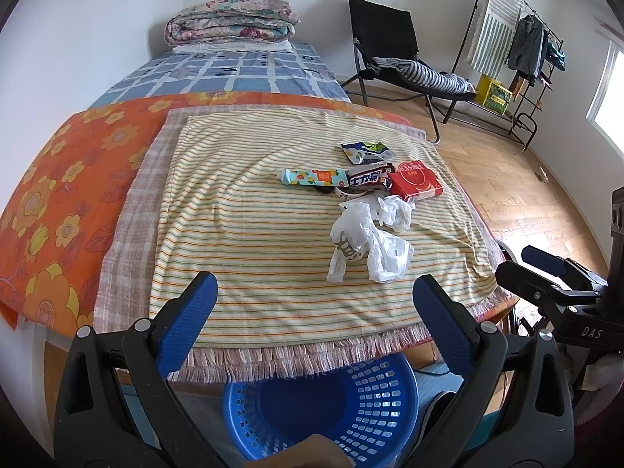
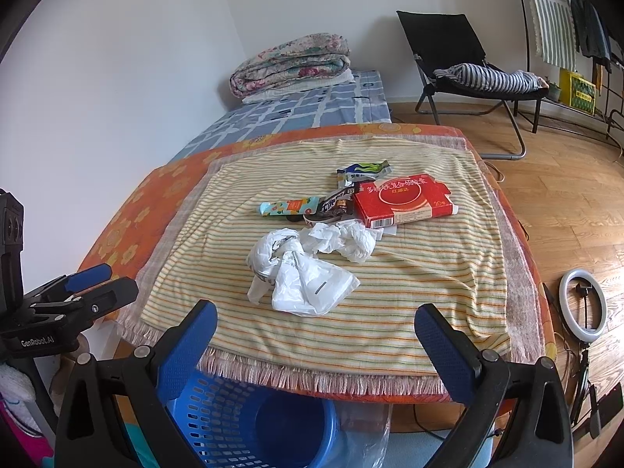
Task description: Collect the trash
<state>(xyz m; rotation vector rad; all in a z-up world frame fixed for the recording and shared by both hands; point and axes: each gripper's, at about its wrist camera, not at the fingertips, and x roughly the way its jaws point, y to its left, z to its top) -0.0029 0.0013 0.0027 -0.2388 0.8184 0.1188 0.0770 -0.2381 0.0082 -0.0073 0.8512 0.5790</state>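
Note:
Trash lies in a heap on the striped cloth [image 1: 253,234] over the bed: a crumpled white plastic bag [image 1: 370,243] [image 2: 300,277], white tissue [image 1: 394,210] [image 2: 351,241], a red box [image 1: 415,185] [image 2: 401,201], a dark candy wrapper [image 1: 366,181] [image 2: 335,206], a light-blue fruit-print wrapper [image 1: 316,177] [image 2: 288,206] and a blue-white wrapper [image 1: 366,151] [image 2: 362,171]. A blue perforated basket [image 1: 374,401] [image 2: 218,425] stands on the floor below the bed's near edge. My left gripper [image 1: 316,296] and right gripper [image 2: 316,323] are both open and empty, held short of the heap above the basket.
A folded floral quilt [image 1: 230,23] lies at the bed's far end. A black folding chair [image 1: 390,58] with a striped cushion and a clothes rack [image 1: 518,46] stand on the wooden floor to the right. A ring light [image 2: 583,304] lies on the floor by the bed.

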